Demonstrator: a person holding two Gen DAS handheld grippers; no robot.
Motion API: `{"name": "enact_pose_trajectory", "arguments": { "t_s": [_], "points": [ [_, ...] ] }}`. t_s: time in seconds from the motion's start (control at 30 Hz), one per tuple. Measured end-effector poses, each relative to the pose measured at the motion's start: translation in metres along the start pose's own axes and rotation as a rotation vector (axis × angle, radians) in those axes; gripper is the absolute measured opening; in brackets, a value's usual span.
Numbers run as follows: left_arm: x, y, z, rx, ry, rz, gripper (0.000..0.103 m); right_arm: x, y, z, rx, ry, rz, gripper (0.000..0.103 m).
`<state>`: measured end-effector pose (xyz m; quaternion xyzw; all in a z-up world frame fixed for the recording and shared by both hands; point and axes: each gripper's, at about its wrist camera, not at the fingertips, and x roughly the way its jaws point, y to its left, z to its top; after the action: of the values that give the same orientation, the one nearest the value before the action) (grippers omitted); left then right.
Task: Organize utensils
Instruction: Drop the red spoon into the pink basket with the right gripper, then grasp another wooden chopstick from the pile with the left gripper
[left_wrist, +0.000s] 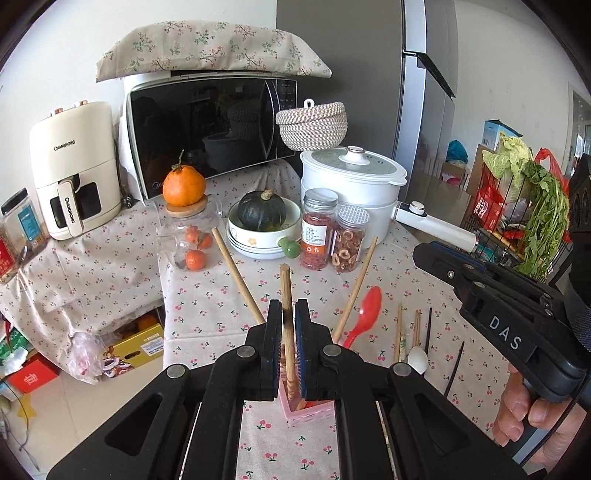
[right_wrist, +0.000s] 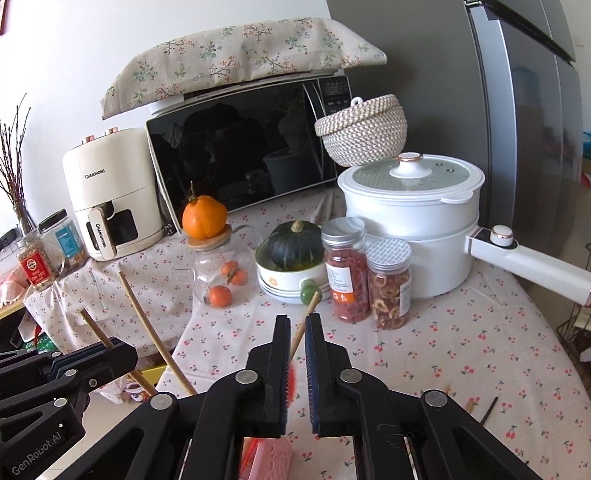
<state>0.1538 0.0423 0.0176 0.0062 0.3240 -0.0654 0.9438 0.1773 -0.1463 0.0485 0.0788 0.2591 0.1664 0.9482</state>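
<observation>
Left wrist view: left gripper (left_wrist: 289, 314) clamped on a wooden chopstick (left_wrist: 286, 291), its tip over the pink holder (left_wrist: 310, 415); lower it straight. Right wrist view: right gripper (right_wrist: 297, 328) parted, hovering, red spoon (right_wrist: 292, 380) glimpsed between

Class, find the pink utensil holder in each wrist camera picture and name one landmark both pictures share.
Left wrist view: the pink utensil holder sits at bottom centre, just behind the left gripper, which grips a wooden stick standing in it.
Right wrist view: the holder is at the bottom edge, under the right gripper.
Shared landmark: the green pumpkin in its bowl.
</observation>
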Motion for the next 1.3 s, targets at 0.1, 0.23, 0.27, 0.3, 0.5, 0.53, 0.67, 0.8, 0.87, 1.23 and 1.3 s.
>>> {"name": "enact_pose_trajectory", "arguments": {
  "t_s": [0.1,0.23,0.27,0.3,0.5,0.53,0.67,0.8,0.87,1.23,1.3],
  "points": [
    [-0.004,0.001,0.000,-0.010,0.004,-0.008,0.013,-0.009,-0.006,0.005,0.030,-0.021,0.015,0.032],
    [-0.011,0.002,-0.002,-0.026,0.006,-0.031,0.032,-0.024,-0.021,0.011,0.077,-0.033,0.004,0.042],
    [-0.013,0.002,-0.002,-0.028,0.006,-0.037,0.036,-0.028,-0.026,0.011,0.091,-0.033,0.000,0.044],
    [-0.015,0.001,-0.002,-0.031,0.008,-0.042,0.039,-0.031,-0.032,0.011,0.107,-0.032,-0.003,0.047],
    [-0.025,-0.006,-0.008,-0.054,0.038,-0.087,0.062,-0.047,-0.073,0.008,0.182,0.014,-0.070,0.063],
    [-0.025,-0.008,-0.010,-0.054,0.047,-0.092,0.064,-0.049,-0.080,0.007,0.184,0.022,-0.084,0.066],
    [-0.026,-0.020,-0.017,-0.047,0.078,-0.103,0.074,-0.059,-0.101,-0.002,0.172,0.062,-0.132,0.072],
    [-0.022,-0.034,-0.025,-0.046,0.118,-0.121,0.080,-0.064,-0.117,-0.012,0.154,0.116,-0.167,0.079],
    [-0.019,-0.043,-0.028,-0.034,0.141,-0.133,0.081,-0.063,-0.124,-0.019,0.144,0.167,-0.186,0.084],
    [0.029,-0.120,-0.051,0.130,0.308,-0.157,0.082,-0.043,-0.172,-0.064,0.172,0.475,-0.308,0.085],
    [0.042,-0.135,-0.054,0.162,0.334,-0.158,0.082,-0.041,-0.180,-0.070,0.187,0.503,-0.317,0.085]
  ]
}}
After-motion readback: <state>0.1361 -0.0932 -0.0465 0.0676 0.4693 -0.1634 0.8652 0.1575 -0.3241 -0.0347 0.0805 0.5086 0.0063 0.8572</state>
